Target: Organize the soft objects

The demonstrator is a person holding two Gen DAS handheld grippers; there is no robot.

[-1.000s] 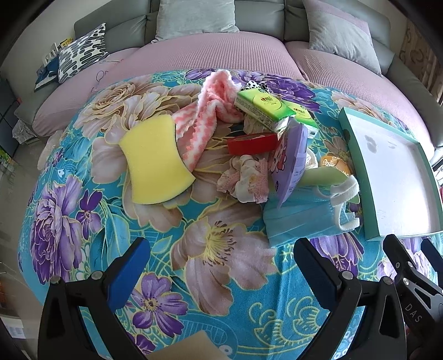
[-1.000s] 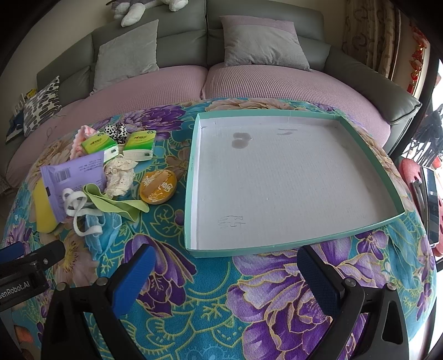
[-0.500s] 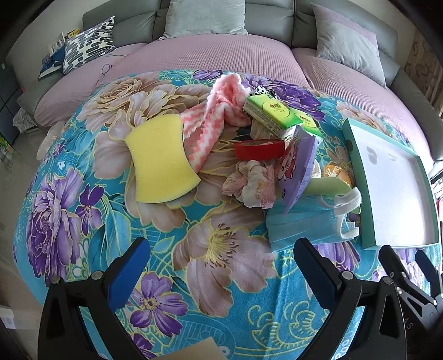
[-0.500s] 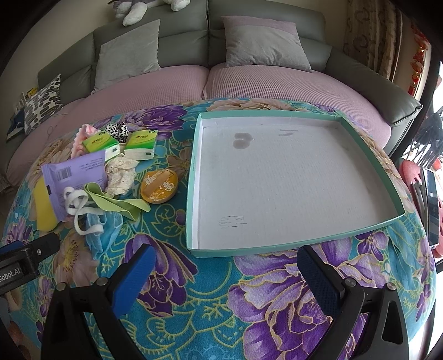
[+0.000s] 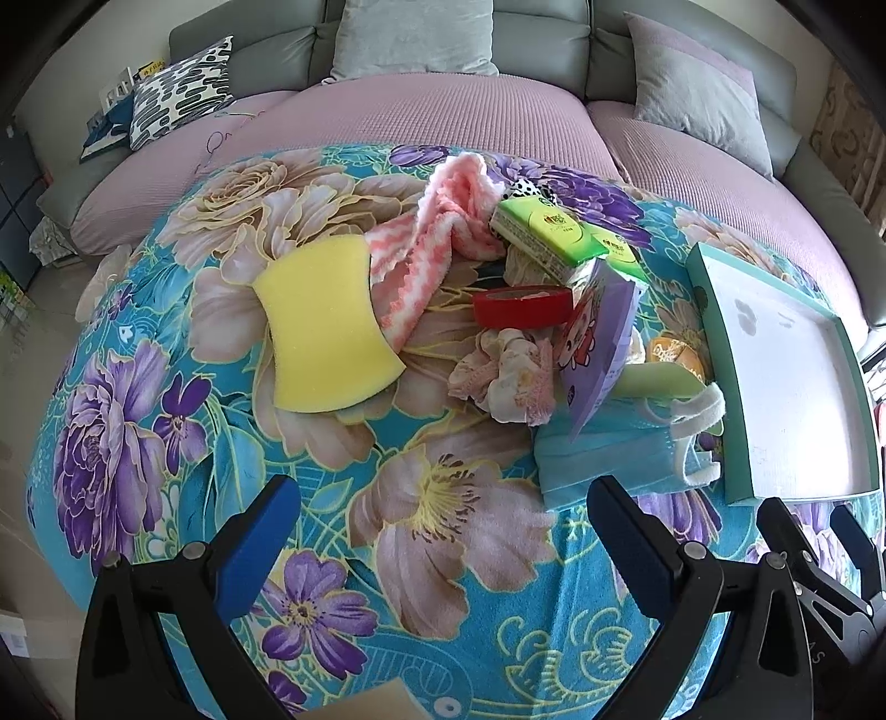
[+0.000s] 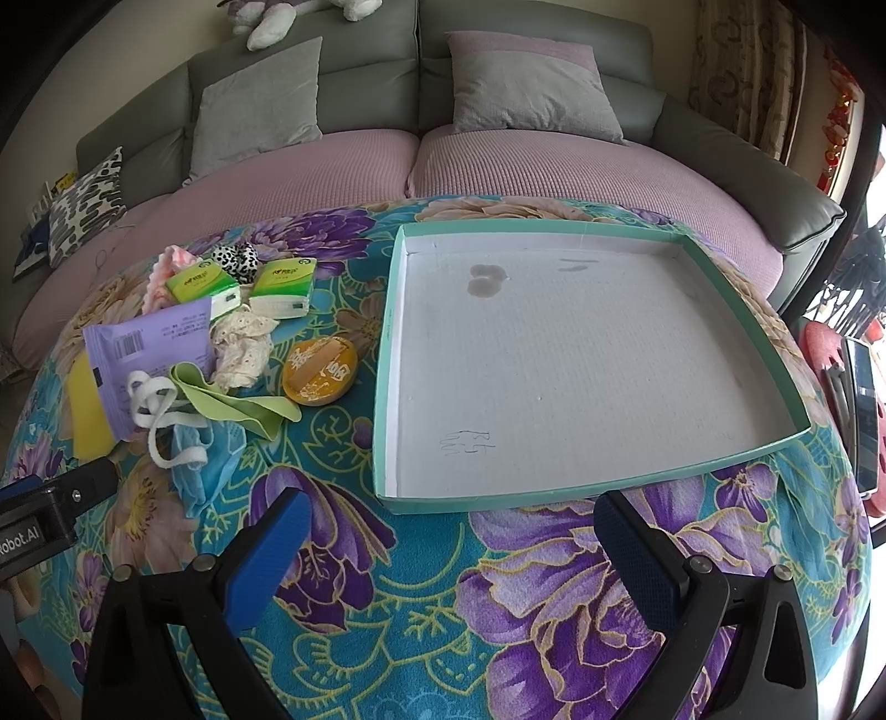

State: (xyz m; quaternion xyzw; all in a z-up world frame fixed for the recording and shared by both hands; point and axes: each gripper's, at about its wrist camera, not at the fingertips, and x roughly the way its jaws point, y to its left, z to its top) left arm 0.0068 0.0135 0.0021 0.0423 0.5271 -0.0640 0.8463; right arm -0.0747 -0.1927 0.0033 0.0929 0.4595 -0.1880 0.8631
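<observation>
A pile of soft things lies on the floral cloth: a yellow sponge (image 5: 326, 327), a pink striped towel (image 5: 437, 238), green tissue packs (image 5: 545, 232), a red tape roll (image 5: 523, 306), a lacy cloth (image 5: 509, 376), a purple packet (image 5: 603, 338) and a blue face mask (image 5: 614, 448). My left gripper (image 5: 443, 531) hangs open just short of the pile, nothing between its fingers. The right gripper (image 6: 451, 534) is open over the cloth at the near edge of the teal tray (image 6: 587, 487), which holds nothing. An orange round pad (image 6: 320, 372) sits left of the tray.
A grey sofa with pink seat covers (image 6: 554, 166) and cushions (image 5: 415, 36) curves behind the table. A phone-like device (image 6: 864, 410) lies at the far right. The table edge drops off on the left (image 5: 50, 443).
The left gripper has tilted and shifted so the pile sits slightly lower and more central in its view. The right gripper has barely moved. Both stay open.
</observation>
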